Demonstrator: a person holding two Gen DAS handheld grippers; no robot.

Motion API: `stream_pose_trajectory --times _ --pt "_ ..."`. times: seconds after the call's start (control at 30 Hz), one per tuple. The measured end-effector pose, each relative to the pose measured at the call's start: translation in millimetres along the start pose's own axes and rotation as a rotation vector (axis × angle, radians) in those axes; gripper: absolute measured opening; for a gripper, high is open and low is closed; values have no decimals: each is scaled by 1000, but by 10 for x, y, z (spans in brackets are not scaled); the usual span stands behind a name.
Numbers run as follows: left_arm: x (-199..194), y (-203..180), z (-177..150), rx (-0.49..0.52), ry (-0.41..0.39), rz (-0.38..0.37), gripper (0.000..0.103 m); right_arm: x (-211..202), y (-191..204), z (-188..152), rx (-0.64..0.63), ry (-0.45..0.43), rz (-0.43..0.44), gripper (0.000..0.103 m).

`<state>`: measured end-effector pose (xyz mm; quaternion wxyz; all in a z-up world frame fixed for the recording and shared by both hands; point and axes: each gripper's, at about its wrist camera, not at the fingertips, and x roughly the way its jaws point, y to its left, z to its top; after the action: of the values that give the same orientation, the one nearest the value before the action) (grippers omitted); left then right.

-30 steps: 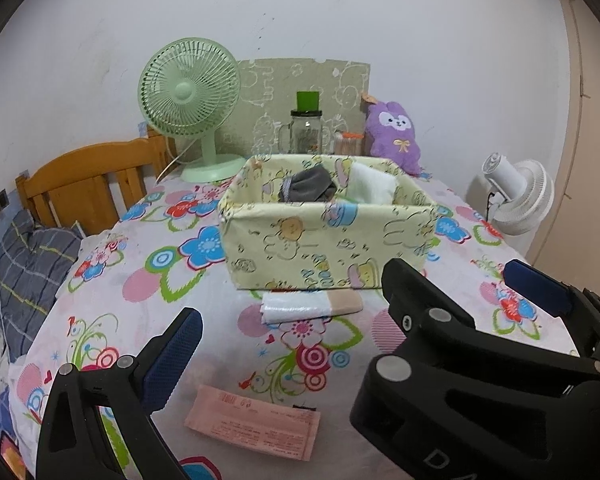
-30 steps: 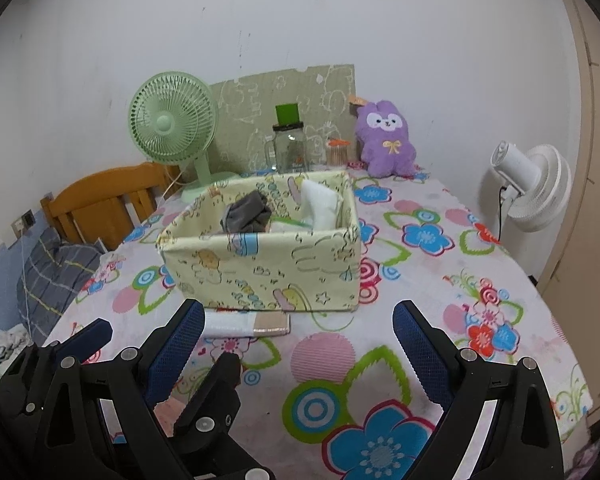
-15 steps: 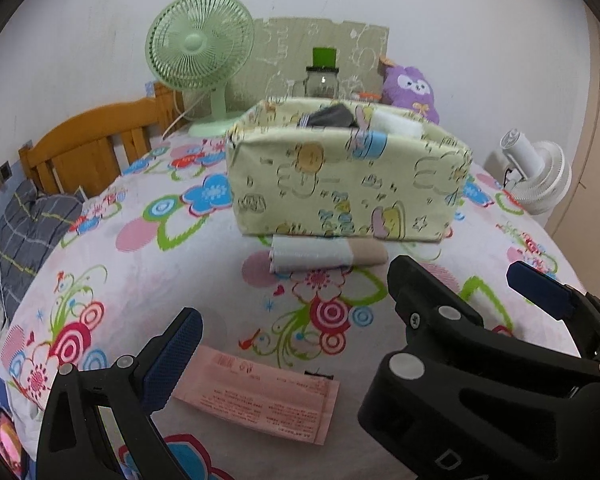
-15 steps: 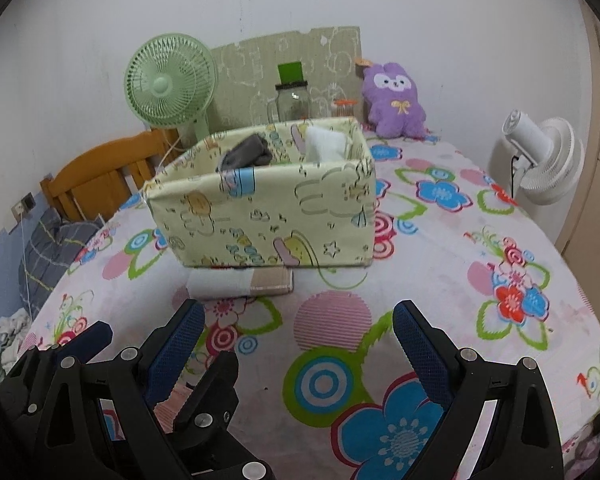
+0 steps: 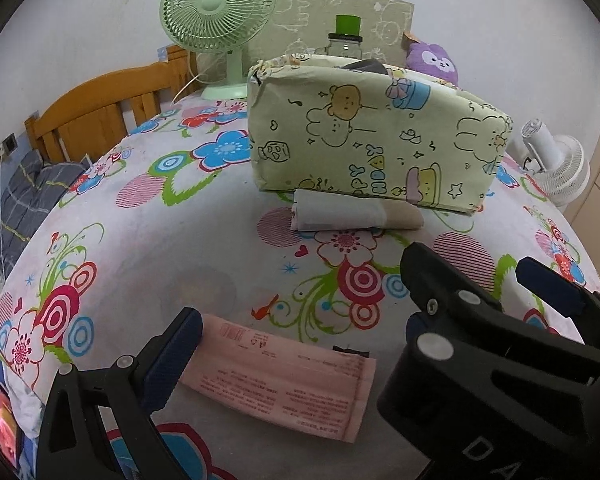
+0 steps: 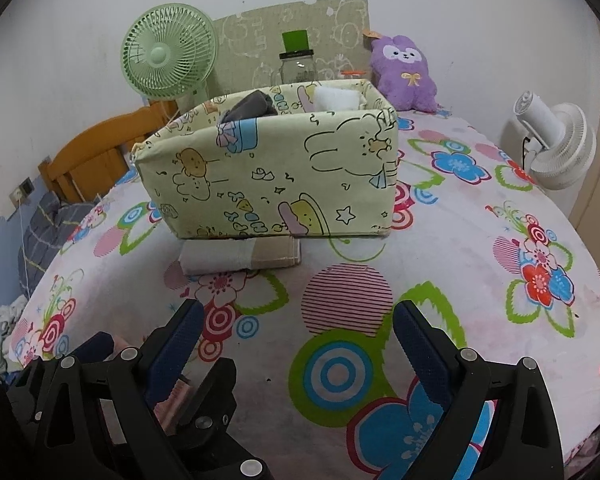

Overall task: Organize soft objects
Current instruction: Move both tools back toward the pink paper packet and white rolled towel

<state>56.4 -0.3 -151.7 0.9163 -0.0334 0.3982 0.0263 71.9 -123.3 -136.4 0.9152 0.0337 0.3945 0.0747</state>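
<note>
Holding both grippers low over the flowered table [image 6: 480, 208], you have each pair of jaws spread apart with nothing between them. Your left gripper [image 5: 300, 344] hovers just above a pink paper packet [image 5: 284, 384] that lies flat at 6 o'clock in the left wrist view, its left blue pad [image 5: 172, 356] overlapping the packet's left end; whether it touches the paper, you cannot tell from here. Your right gripper [image 6: 296, 344] sits just to the right of the left one, over a bare patch of cloth with a striped pink circle at 12 o'clock of its fingertips. The folded white and beige cloth [image 6: 240, 256] lies on the table, pressed against the near bottom edge of the cartoon-print fabric box [image 6: 276, 176], toward the box's left half. Inside the box, a dark grey soft item [image 6: 252, 106] pokes above the rim on the left and a white soft item [image 6: 336, 98] on the right. Behind the box, at 12 o'clock, stands a glass jar with a green lid [image 6: 296, 56]; a green desk fan [image 6: 168, 56] is at 11 o'clock and a purple plush toy [image 6: 404, 72] at 1 o'clock. A white fan [image 6: 556, 144] stands off the table edge at 2 o'clock, and a wooden headboard [image 5: 100, 116] shows at 10 o'clock.
</note>
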Motion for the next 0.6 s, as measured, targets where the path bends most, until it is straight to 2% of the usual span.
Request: stream_pose_trajectory --times 0.13,0.33,0.6 --pt "-11 -15 4 -6 -9 -2 103 16 -2 -5 -1 4 3 97" --pt "-65 -55 -46 3 -14 49 103 40 -7 -7 3 13 15 97" --pt "-161 -57 -126 3 -20 46 103 -16 8 -62 0 18 27 97"
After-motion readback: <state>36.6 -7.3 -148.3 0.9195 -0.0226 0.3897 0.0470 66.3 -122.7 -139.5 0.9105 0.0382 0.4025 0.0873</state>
